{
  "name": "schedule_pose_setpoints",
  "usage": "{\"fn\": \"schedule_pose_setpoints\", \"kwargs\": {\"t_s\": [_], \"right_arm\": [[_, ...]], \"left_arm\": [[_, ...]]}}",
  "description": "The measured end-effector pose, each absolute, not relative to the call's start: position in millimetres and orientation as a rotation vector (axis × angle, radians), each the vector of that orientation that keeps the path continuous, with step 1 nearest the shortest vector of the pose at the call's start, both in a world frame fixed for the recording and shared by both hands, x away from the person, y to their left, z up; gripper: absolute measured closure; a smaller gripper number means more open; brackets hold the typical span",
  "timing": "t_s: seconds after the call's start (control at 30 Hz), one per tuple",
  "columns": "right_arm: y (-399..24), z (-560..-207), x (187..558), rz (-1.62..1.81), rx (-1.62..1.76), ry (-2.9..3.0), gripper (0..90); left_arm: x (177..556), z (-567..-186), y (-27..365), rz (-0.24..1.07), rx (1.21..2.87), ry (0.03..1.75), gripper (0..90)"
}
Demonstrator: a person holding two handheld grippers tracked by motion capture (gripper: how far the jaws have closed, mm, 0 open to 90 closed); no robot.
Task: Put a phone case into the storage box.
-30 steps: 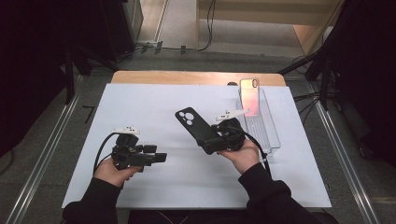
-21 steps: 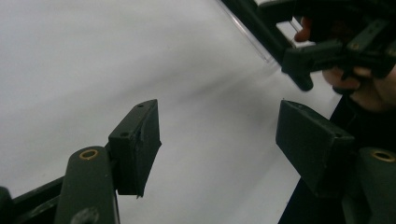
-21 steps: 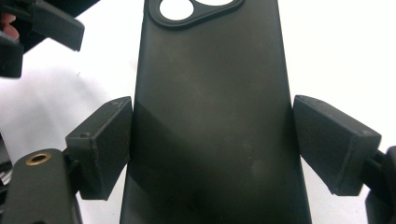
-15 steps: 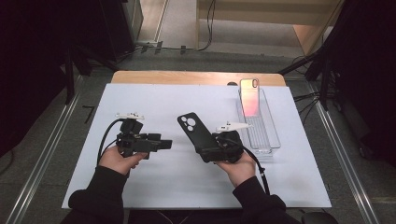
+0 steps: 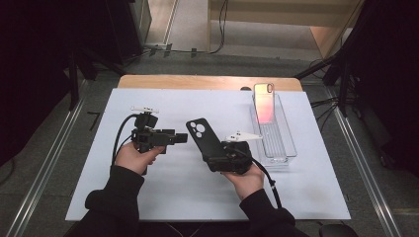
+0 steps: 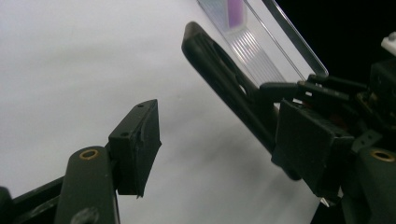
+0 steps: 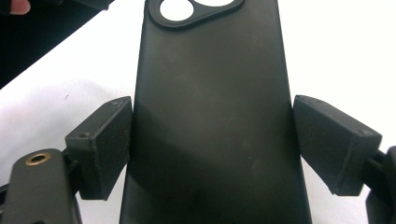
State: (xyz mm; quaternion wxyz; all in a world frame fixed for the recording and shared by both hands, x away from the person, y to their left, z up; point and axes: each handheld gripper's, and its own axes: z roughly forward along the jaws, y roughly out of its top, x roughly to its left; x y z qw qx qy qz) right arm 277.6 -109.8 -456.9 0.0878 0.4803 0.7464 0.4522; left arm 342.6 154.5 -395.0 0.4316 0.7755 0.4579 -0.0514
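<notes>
A black phone case (image 5: 201, 137) with a camera cut-out is raised off the white table, tilted toward the left. My right gripper (image 5: 213, 159) is shut on its lower part. In the right gripper view both pads (image 7: 105, 147) sit against the long edges of the phone case (image 7: 210, 116). My left gripper (image 5: 181, 138) points right, just left of the case, and stands open with nothing between its fingers. In the left gripper view the phone case (image 6: 219, 74) slants across beyond my left gripper (image 6: 224, 149).
A clear plastic tray (image 5: 284, 148) lies at the right of the white table (image 5: 163, 192), and a pink-orange phone (image 5: 264, 102) stands leaning at the tray's far end. A wooden edge (image 5: 197, 82) runs along the back. Dark floor and metal rails flank the table.
My left hand has moved away from the person and a little right, closer to the case. My right hand has drifted left and toward the person, still holding the case.
</notes>
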Motion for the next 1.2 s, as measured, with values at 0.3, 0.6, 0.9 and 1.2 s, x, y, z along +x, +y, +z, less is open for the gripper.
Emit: {"fn": "schedule_pose_setpoints", "kwargs": {"t_s": [0.3, 0.6, 0.9, 1.2], "right_arm": [[-102, -464, 276, 1.406, 1.451, 2.197, 13.9], [-97, -465, 274, 1.474, 1.486, 2.160, 13.7], [-97, -464, 272, 1.570, 1.520, 2.098, 13.5], [-92, -467, 271, 1.610, 1.476, 2.091, 12.4]], "left_arm": [[354, -395, 134, -0.089, 1.943, 1.170, 31.8], [359, -398, 119, -0.019, 1.908, 1.217, 36.1], [358, -400, 116, -0.037, 1.856, 1.257, 53.4], [358, -401, 121, -0.176, 1.727, 1.235, 78.4]]}}
